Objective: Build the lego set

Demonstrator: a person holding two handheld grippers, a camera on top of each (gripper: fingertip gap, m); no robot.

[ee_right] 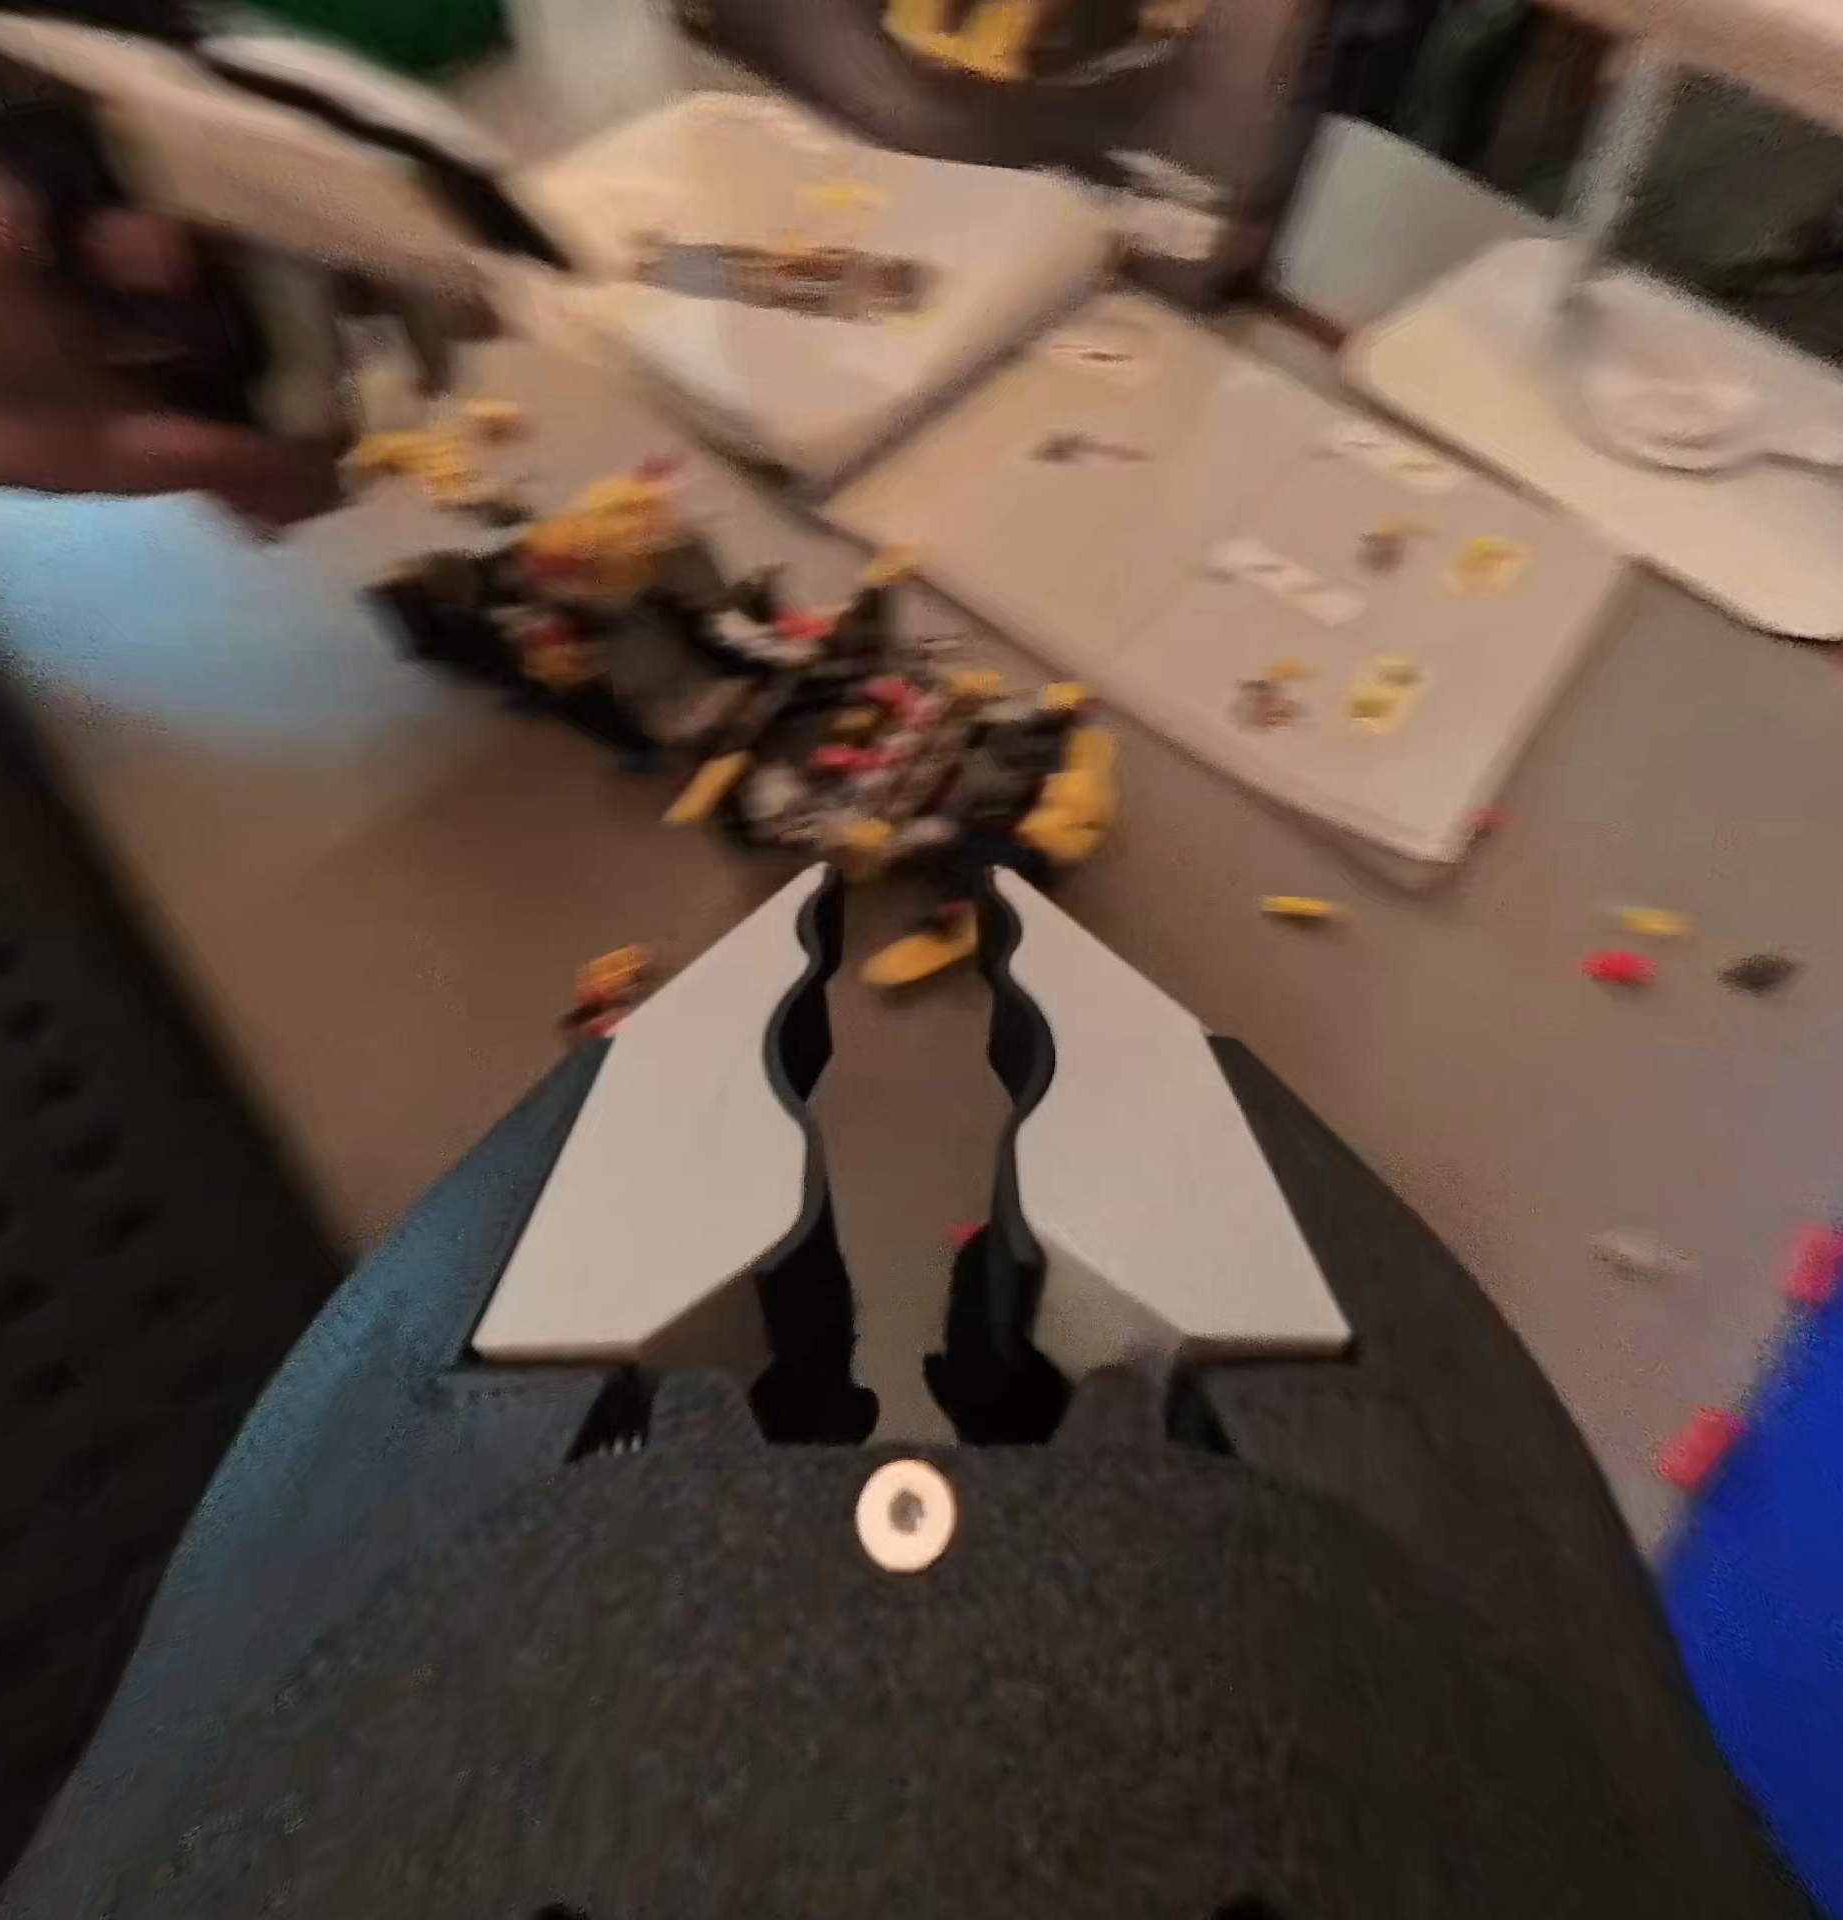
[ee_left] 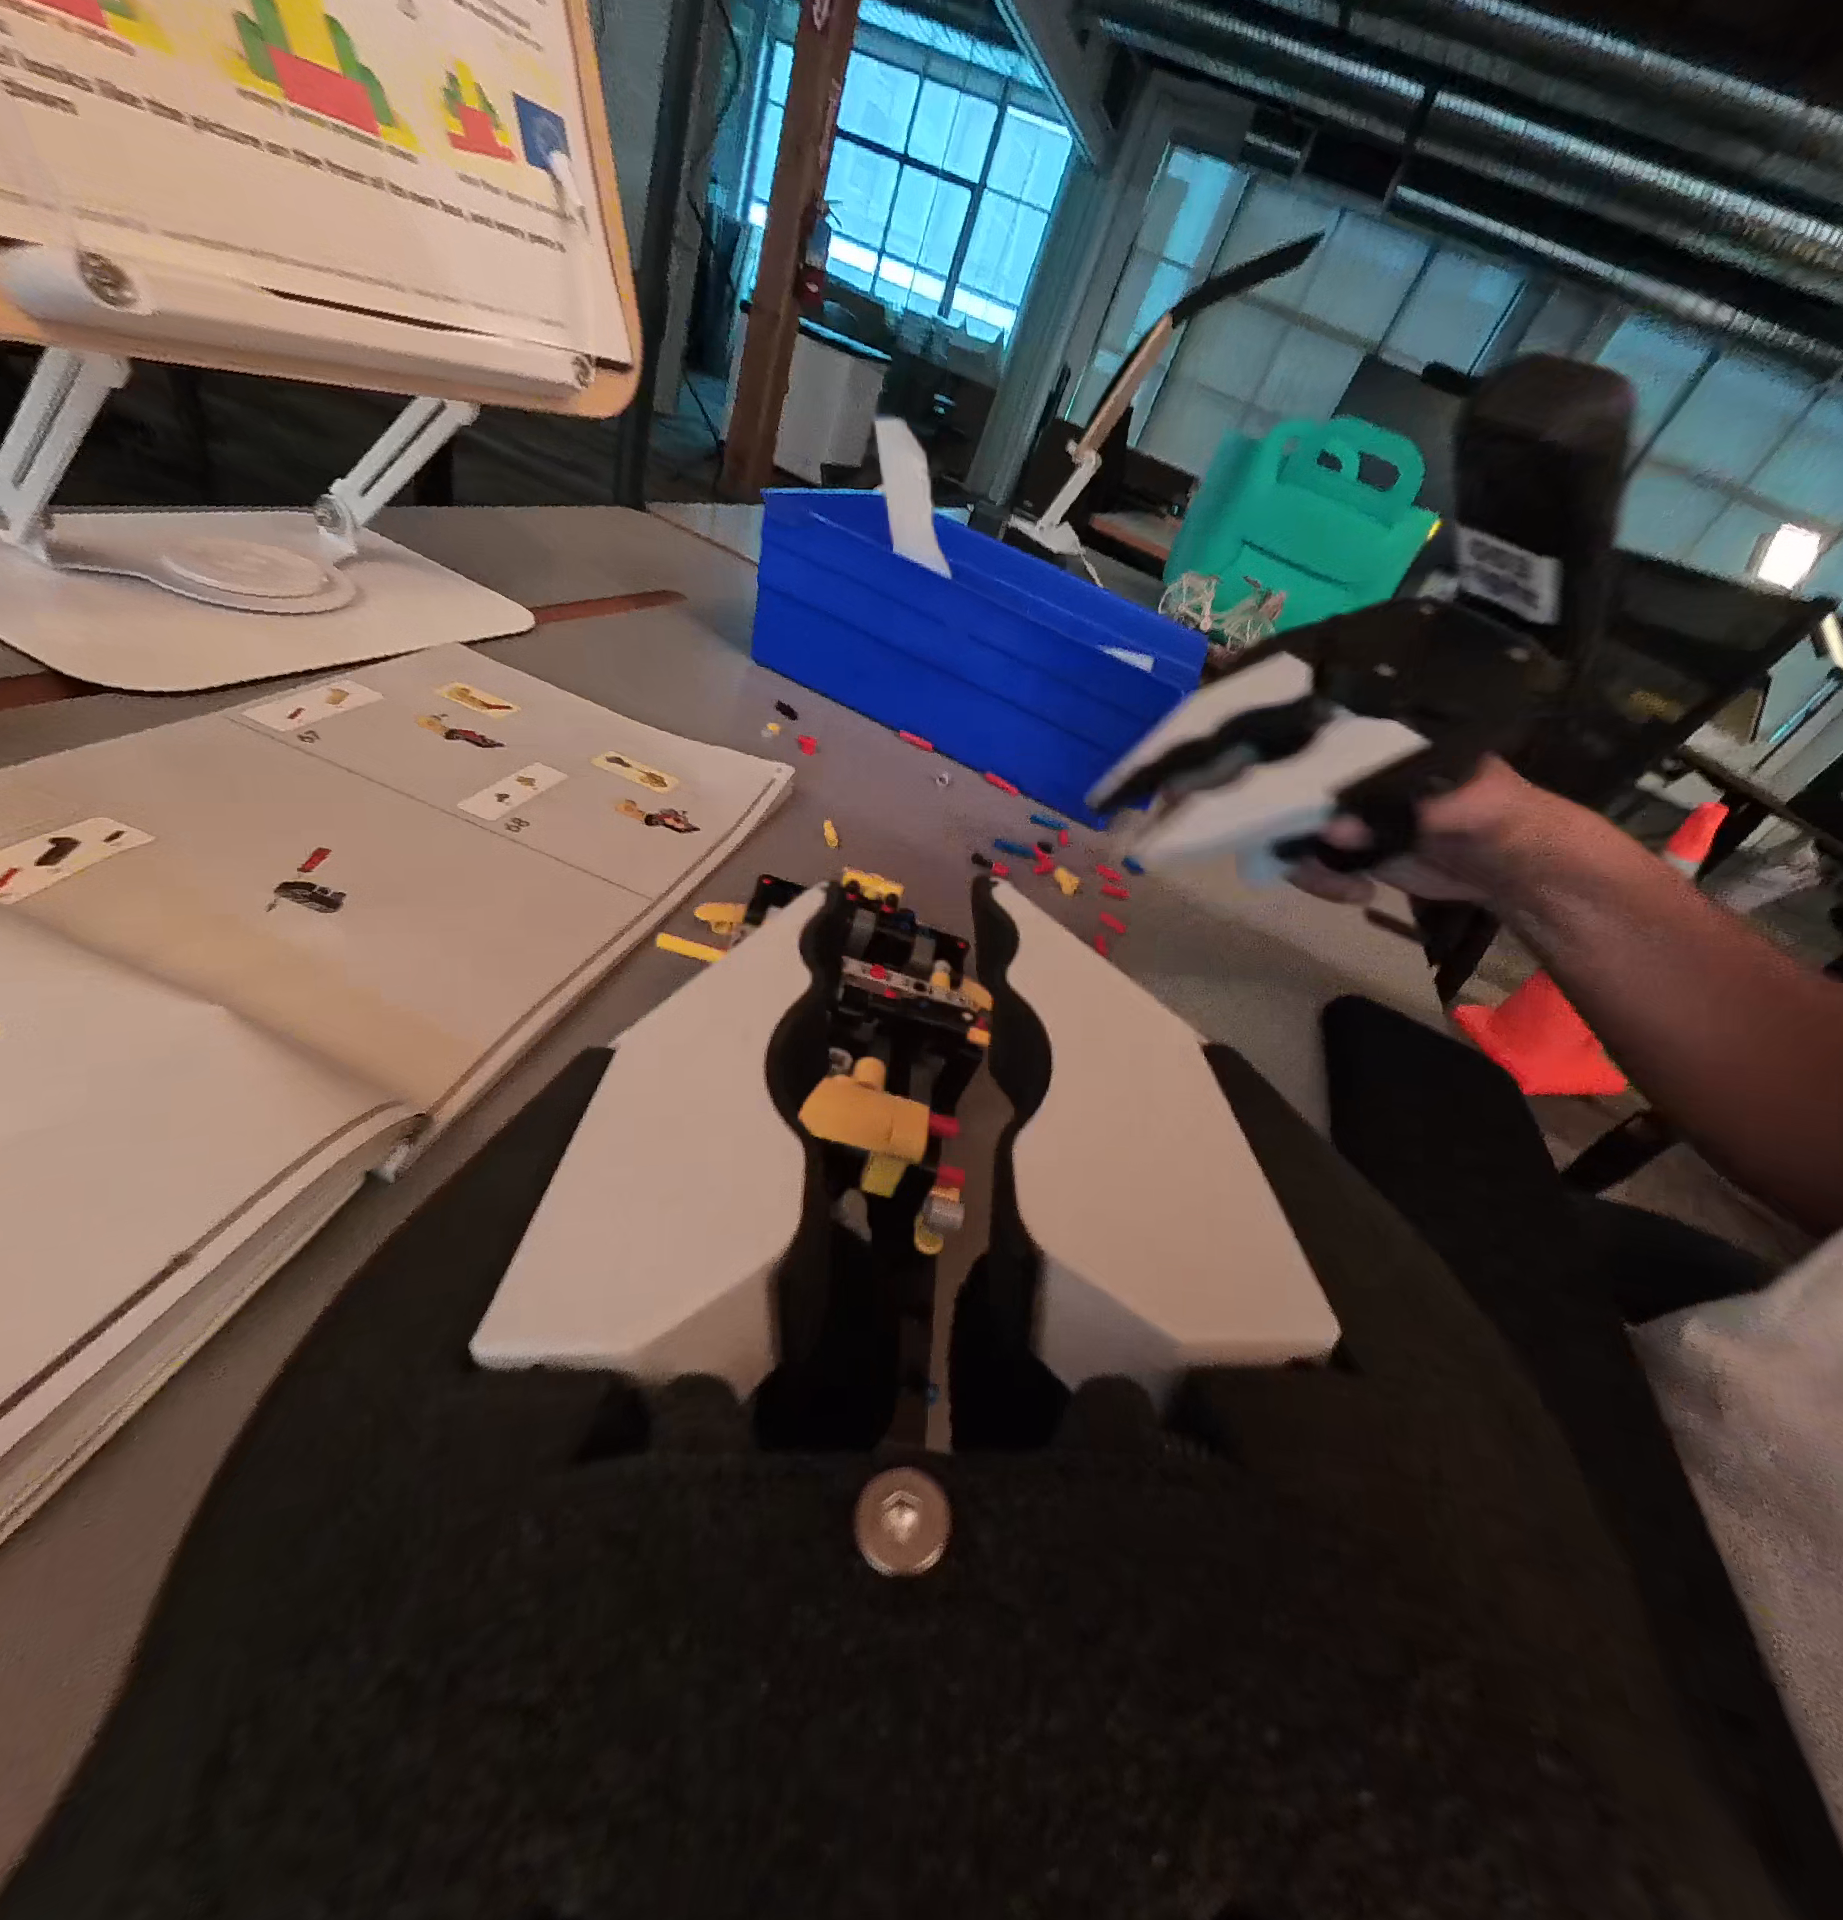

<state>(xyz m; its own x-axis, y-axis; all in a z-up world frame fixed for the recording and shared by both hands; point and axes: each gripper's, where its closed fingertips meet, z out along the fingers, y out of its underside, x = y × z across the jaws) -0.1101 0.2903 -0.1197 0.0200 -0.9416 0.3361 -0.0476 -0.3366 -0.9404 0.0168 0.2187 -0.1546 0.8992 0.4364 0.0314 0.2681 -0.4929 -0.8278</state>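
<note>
**Model dead ahead of both tools, neither one gripping**

Left tool released, fingers apart, hovering over the lego model. Model seen through the gap between the fingers, but apparently lower down on the desk rather than pinched. In the blurred right wrist view the same tool sits up and away from the build. Right tool also released, nothing between its fingers. Only a loose yellow piece visible on the desk through the gap.

Key relation: model straight in front of the right tool, just past the fingertips. Long axis slanted across that tool's line, from far left to near right. Same axis running nearly along the left tool's own fingers. Left tool nearer, close to directly above. Right tool off to the side, over the scattered pieces beside the blue bin.

Likely call for the next move: left to steady the build lengthwise, right to fetch a part. A judgement only.

Count:
- one partly built black-and-yellow model
- two tools
- one open instruction booklet, left of the model
- one blue bin
- one white stand carrying a printed sheet
- loose parts in red, blue, yellow and black: well over a dozen, too small and blurred for an exact tally
</note>
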